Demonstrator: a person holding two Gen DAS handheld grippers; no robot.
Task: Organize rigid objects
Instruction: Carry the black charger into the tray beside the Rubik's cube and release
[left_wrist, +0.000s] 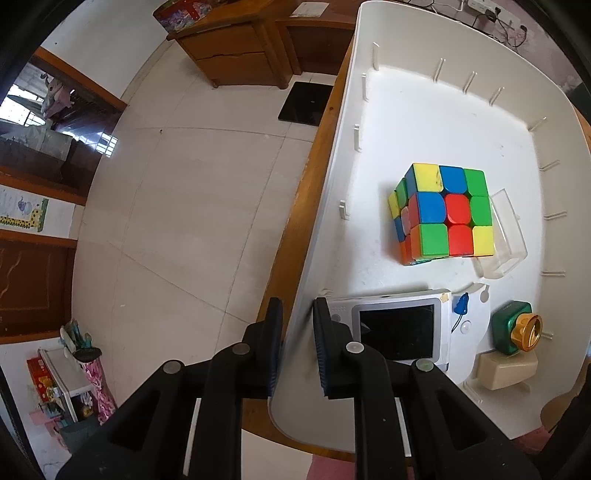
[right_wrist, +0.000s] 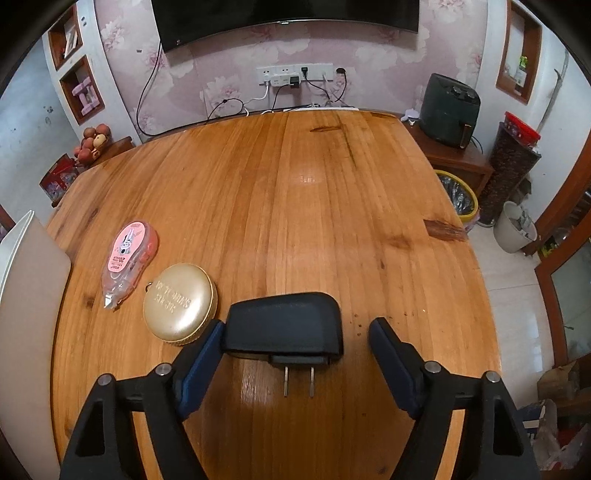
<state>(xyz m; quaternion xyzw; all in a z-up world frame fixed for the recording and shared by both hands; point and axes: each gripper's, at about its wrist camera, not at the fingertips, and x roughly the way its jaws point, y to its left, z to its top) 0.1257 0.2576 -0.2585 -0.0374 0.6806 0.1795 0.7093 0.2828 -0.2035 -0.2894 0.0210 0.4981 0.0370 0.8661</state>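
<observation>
The left gripper jaws clamp the bin wall, partly hiding the game console; the right gripper jaws stand apart around the charger.

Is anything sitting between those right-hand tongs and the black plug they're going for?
Nothing visible. The black plastic charger plug already lies between the right tongs' open fingers on the wooden table. The round gold tin sits just outside the left finger.

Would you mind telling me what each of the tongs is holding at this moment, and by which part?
The left tongs pinch the white plastic bin by its near side wall. The right tongs straddle the black plug adapter on the wooden table, not yet gripping it.
</observation>
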